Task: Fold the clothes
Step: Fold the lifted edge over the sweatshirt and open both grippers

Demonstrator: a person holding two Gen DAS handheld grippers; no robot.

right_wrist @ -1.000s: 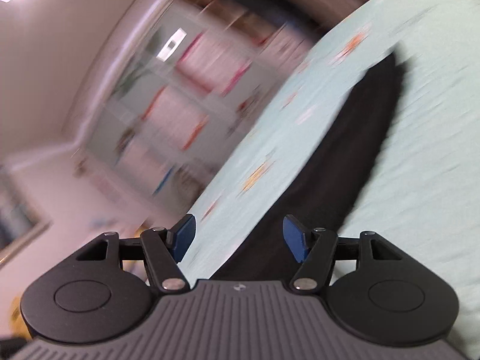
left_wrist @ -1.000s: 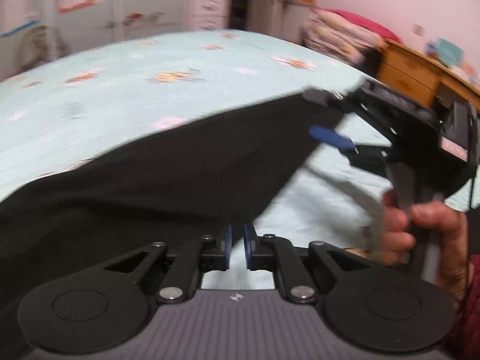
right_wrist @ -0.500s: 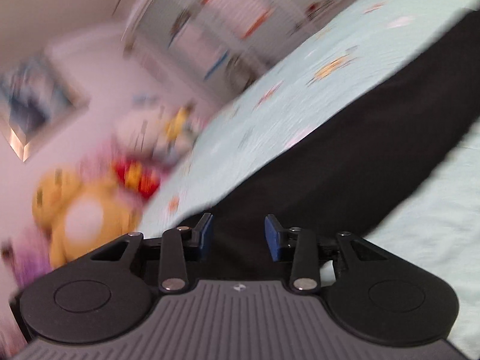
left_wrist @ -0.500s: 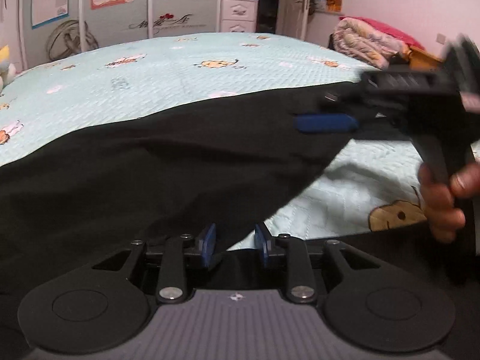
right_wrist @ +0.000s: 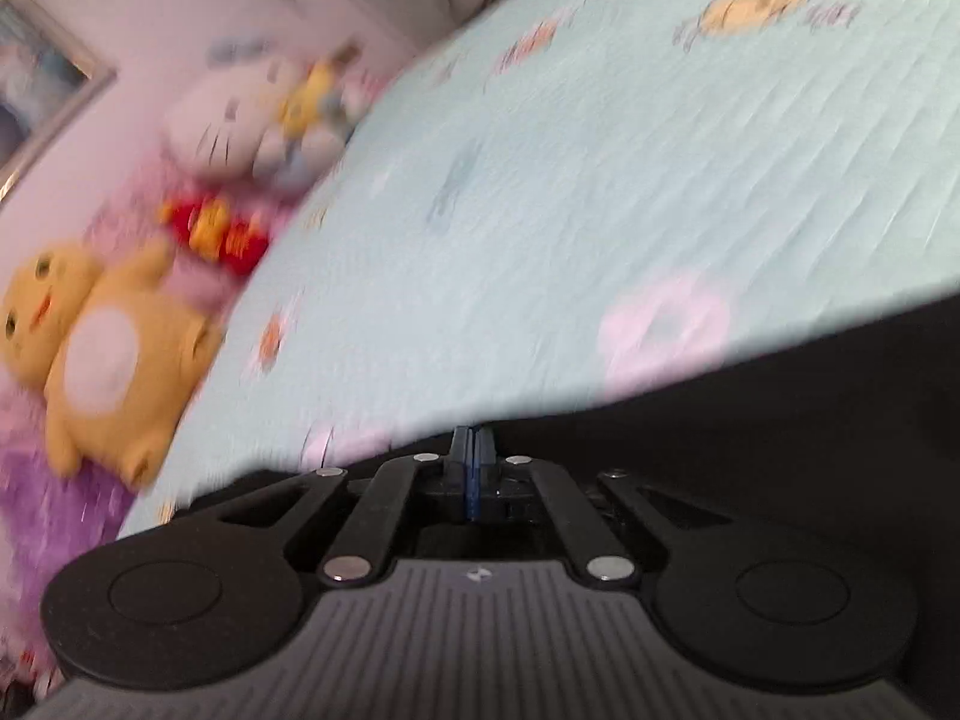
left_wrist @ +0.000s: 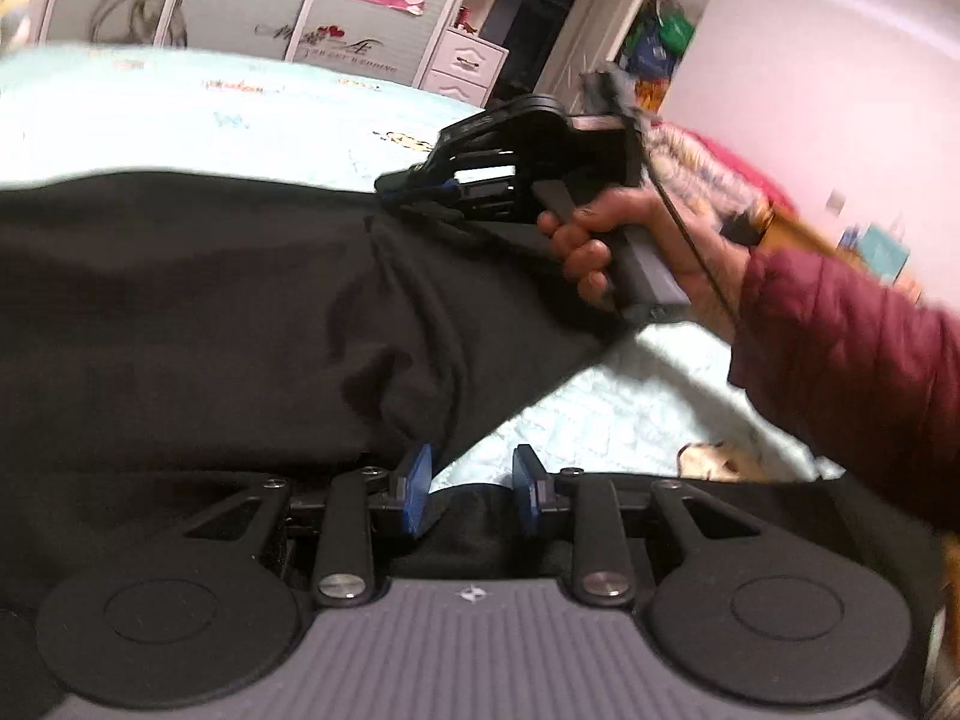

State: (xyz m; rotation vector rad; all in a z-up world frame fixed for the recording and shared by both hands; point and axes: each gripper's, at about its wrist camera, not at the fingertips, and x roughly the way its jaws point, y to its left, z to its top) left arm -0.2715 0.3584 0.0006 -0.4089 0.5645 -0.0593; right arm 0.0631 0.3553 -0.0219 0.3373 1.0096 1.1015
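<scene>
The folding is only partly done, by the look of it. The black garment (left_wrist: 240,312) is lying spread across the bed (left_wrist: 180,102), on the pale blue quilt with cartoon pictures. One corner of it is being lifted up and is hanging in soft wrinkles — so a fold seems to be starting, but no neat flat fold is showing yet. Most of the work is probably still waiting: laying the corner over, smoothing it, and folding again.

The right gripper (left_wrist: 414,186) is being held by a hand (left_wrist: 606,240) in a dark red sleeve (left_wrist: 852,372). Its jaws are closing, and in its own view the blue pads are sitting almost together. From the left view the raised corner of the black cloth is bunching right at its tip, so it looks like it is pinching that corner. Its own view is too blurry to show the cloth between the pads.

The left gripper (left_wrist: 471,489) is sitting low, at the near edge of the garment. Its jaws are standing partly apart. The dark cloth is touching the left pad and lying under the gap, but the pads are not squeezing it — pale quilt is showing between them.

Soft toys (right_wrist: 114,348) are sitting beside the bed, well away from the cloth.
</scene>
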